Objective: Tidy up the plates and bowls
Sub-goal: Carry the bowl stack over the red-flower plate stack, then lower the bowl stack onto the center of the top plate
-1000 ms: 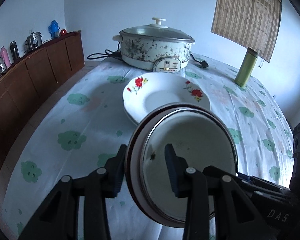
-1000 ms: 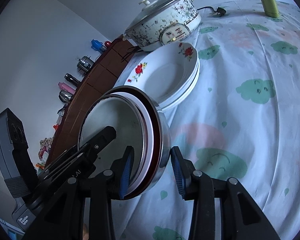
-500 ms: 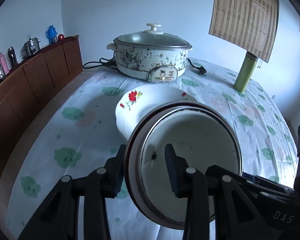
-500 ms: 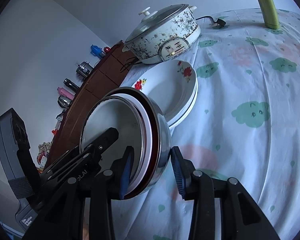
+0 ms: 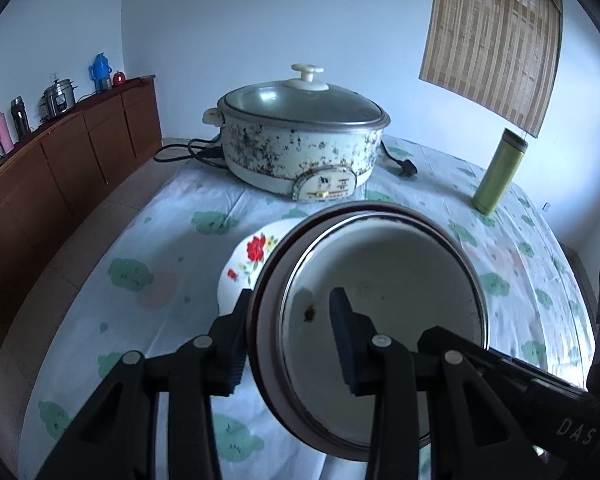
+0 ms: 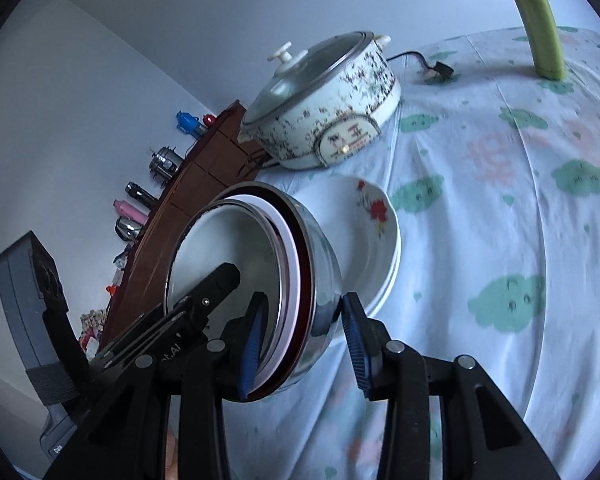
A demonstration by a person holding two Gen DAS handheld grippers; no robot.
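A nested stack of bowls [image 5: 380,304], steel outside, dark red between and white enamel inside, hangs tilted above the table. My left gripper [image 5: 288,340] is shut on its left rim, one pad inside and one outside. On the opposite rim my right gripper [image 6: 302,344] is shut on the same stack of bowls [image 6: 236,248]. Just behind and below the bowls lies a stack of white floral plates [image 5: 252,256] on the cloth, partly hidden in the left wrist view. The floral plates [image 6: 364,240] show more fully in the right wrist view.
A speckled electric pot [image 5: 300,148] with a glass lid stands at the far end of the table, its cord trailing beside it. A green flask [image 5: 496,176] stands at the far right. A wooden sideboard [image 5: 60,168] with flasks lines the left wall. The tablecloth [image 6: 500,200] has a cloud pattern.
Both grippers have carried the bowl stack up and forward toward the pot. It now covers most of the floral plates in the left wrist view. The grips are unchanged.
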